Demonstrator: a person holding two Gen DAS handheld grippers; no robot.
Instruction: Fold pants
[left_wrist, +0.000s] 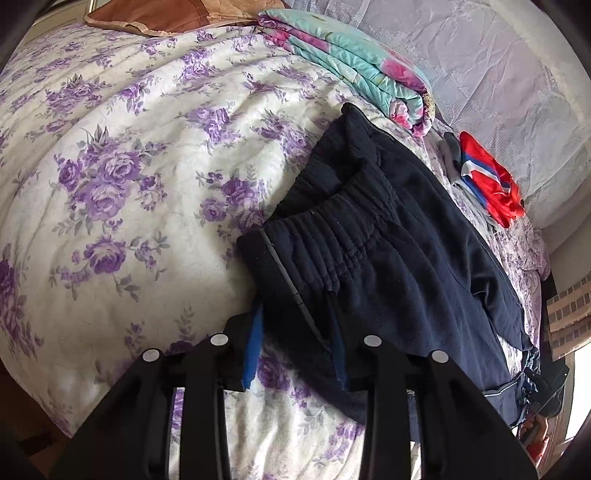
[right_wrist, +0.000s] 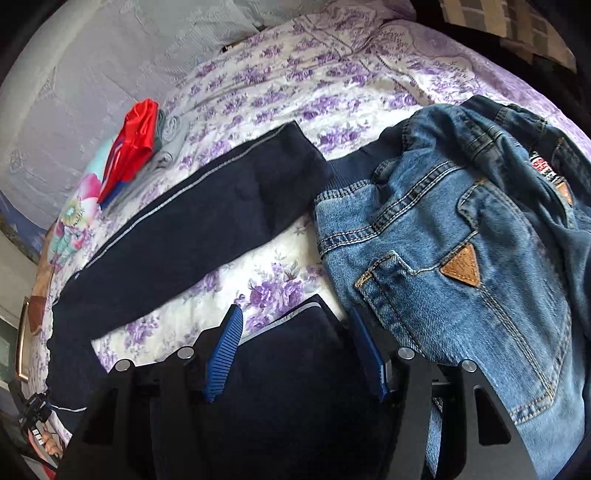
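Dark navy sweatpants (left_wrist: 399, 229) lie on a floral bedspread (left_wrist: 129, 166), elastic waistband toward the left wrist camera. My left gripper (left_wrist: 295, 343) is open, its blue-padded fingers (left_wrist: 253, 350) either side of the waistband corner. In the right wrist view one navy leg (right_wrist: 207, 229) with a grey side stripe stretches across the bed. The other leg's cuff end (right_wrist: 295, 350) sits between the open fingers of my right gripper (right_wrist: 299, 350). Neither gripper is closed on the cloth.
Blue jeans (right_wrist: 461, 236) lie crumpled right of the navy legs, touching the right gripper's side. A folded teal floral quilt (left_wrist: 354, 70) and a red striped garment (left_wrist: 487, 181) lie toward the headboard. A brown pillow (left_wrist: 166, 18) lies at the far edge.
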